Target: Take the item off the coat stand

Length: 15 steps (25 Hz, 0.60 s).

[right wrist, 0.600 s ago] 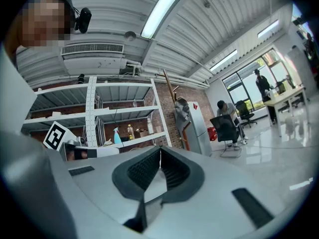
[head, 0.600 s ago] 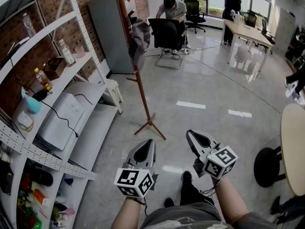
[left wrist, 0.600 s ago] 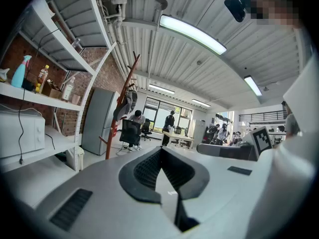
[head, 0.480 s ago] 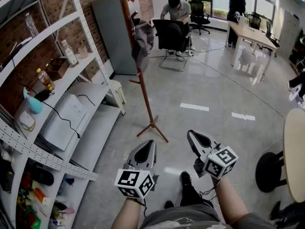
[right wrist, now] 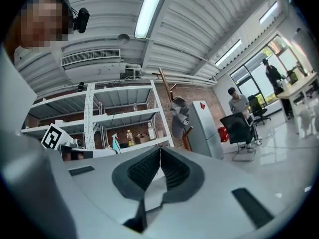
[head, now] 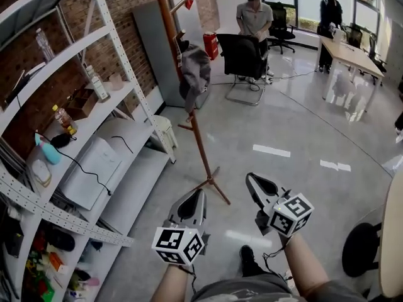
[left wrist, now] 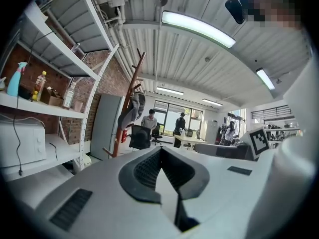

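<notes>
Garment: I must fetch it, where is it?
Head view, upper middle: garment hangs on the coat stand, right of the shelves, left of the black chair.

Soft grey cloth garment [head: 196, 74] hangs limp and matt on the slim reddish-brown wooden coat stand [head: 200, 145], whose pole is smooth with a low sheen. The pale grey polished floor [head: 283, 121] is gleaming, mirroring the window light. Rough red brick wall [head: 123, 5] sits behind white painted perforated metal shelving [head: 63, 214]. Left tongs [head: 199, 192] and right tongs [head: 250, 177] have matt grey plastic shells and dark ribbed pads.
</notes>
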Each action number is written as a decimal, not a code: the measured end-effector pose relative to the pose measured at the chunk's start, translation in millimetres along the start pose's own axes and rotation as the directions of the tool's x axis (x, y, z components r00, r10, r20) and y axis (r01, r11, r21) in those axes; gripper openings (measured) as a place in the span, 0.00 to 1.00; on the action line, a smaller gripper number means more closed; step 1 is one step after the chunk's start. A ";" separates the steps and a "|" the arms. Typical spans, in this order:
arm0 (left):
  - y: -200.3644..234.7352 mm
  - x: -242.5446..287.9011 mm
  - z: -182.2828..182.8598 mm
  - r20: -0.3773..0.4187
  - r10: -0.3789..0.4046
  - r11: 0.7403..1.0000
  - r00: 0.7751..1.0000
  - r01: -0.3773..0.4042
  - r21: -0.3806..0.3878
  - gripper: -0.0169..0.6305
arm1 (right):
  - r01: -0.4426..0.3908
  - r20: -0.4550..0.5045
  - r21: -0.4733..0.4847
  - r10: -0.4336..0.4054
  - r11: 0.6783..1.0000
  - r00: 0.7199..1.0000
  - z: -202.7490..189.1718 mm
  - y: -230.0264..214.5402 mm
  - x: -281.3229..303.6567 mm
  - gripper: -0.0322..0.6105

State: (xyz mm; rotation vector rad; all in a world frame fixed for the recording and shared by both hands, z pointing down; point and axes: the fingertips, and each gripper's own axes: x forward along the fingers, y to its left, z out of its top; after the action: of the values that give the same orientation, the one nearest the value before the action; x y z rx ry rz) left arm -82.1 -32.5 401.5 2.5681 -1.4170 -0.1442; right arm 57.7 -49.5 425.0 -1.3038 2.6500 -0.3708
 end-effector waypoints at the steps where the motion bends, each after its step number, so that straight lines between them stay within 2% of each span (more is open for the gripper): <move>1: 0.5 7.2 1.4 0.003 0.005 1.000 1.000 -0.005 0.001 0.04 | -0.008 -0.002 -0.005 0.008 1.000 1.000 3.5 -5.9 5.1 0.06; 15: 3.2 87.3 25.3 0.054 0.107 0.994 0.993 -0.108 0.023 0.04 | -0.146 -0.003 -0.005 0.146 0.989 0.989 40.7 -74.6 53.1 0.06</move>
State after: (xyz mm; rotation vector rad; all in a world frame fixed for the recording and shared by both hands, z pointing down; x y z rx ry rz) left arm -42.8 -111.3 378.7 2.5181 -1.5821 -0.1796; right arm 92.1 -141.6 405.9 -1.1015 2.7286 -0.3454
